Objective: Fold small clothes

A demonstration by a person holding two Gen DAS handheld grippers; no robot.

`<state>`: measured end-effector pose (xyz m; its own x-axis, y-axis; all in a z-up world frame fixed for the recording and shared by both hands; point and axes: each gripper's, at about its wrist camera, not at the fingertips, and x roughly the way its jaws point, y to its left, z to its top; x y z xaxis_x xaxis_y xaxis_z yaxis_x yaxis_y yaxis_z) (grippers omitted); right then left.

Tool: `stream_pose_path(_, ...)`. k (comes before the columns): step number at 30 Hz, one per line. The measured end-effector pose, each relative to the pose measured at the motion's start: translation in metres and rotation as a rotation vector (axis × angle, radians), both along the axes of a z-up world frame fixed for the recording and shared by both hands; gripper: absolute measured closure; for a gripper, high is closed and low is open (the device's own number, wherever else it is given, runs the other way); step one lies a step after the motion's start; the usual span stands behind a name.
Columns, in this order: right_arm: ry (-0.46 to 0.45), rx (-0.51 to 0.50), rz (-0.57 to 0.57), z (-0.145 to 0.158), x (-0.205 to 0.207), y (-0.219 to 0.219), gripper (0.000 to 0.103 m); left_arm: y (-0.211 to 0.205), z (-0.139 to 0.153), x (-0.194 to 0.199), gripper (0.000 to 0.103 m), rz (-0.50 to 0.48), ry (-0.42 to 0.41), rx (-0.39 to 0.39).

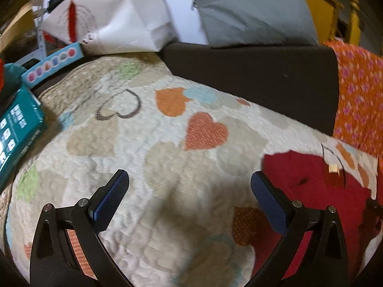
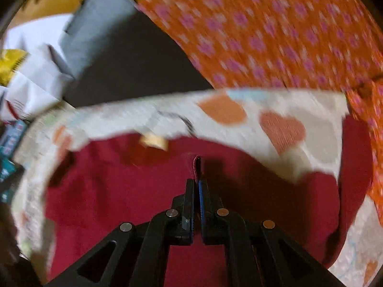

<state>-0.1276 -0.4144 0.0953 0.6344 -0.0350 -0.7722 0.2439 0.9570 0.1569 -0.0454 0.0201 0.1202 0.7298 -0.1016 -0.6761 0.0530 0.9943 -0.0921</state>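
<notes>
Right tool (image 2: 196,184) pinching red garment (image 2: 134,198) hem, frame centre; carry across low and taut (quilt (image 2: 318,129) underneath). Left tool (image 1: 189,191) spread, empty, ready to pin.

The quilt (image 1: 134,148) lies spread over the bed, and the garment (image 1: 311,186) rests on its right part, with a small tag (image 1: 333,168) on the cloth near its far edge. Beyond the quilt runs a bare stretch of mattress (image 1: 251,76). Behind that, a paper bag (image 1: 115,16) stands on the left and a soft case (image 1: 253,12) leans on the right. A patterned cloth (image 1: 359,100) drapes down at the far right, just beside the garment's end of the quilt. Two boxes (image 1: 16,129) sit at the left edge (one partly on the quilt). The left gripper (image 1: 189,189) hangs over the quilt, left of the garment.
</notes>
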Motion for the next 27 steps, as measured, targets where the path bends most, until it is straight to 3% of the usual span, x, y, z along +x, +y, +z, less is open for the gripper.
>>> stream_pose_path(4, 0.127, -0.021, -0.017, -0.022, 0.007, -0.014, 0.1, -0.02, -0.008, -0.003, 0.001, -0.054, 0.01, 0.056)
stream_pose_path(8, 0.033, -0.083, 0.016, 0.007, 0.0, 0.004, 0.095, -0.031, -0.012, -0.003, 0.001, -0.097, 0.008, 0.075)
stream_pose_path(10, -0.025, -0.074, 0.092, 0.025, 0.006, 0.026, 0.071, -0.035, -0.016, -0.004, 0.001, -0.135, 0.034, 0.056)
stream_pose_path(12, -0.08, -0.006, 0.217, 0.04, 0.021, 0.055, 0.054, -0.039, -0.021, -0.008, 0.001, -0.172, 0.053, 0.061)
stream_pose_path(15, -0.111, 0.059, 0.37, 0.049, 0.052, 0.1, 0.054, -0.044, -0.032, -0.011, 0.001, -0.187, 0.076, 0.104)
stream_pose_path(19, -0.076, 0.076, 0.522, 0.032, 0.104, 0.163, 0.054, -0.048, -0.05, -0.003, 0.001, -0.174, 0.149, 0.135)
stream_pose_path(23, 0.013, 0.073, 0.596, 0.001, 0.139, 0.204, 0.055, -0.051, -0.064, 0.003, 0.001, -0.169, 0.192, 0.165)
stream_pose_path(27, 0.073, 0.038, 0.633, -0.025, 0.157, 0.225, 0.064, -0.05, -0.065, 0.006, 0.001, -0.166, 0.193, 0.168)
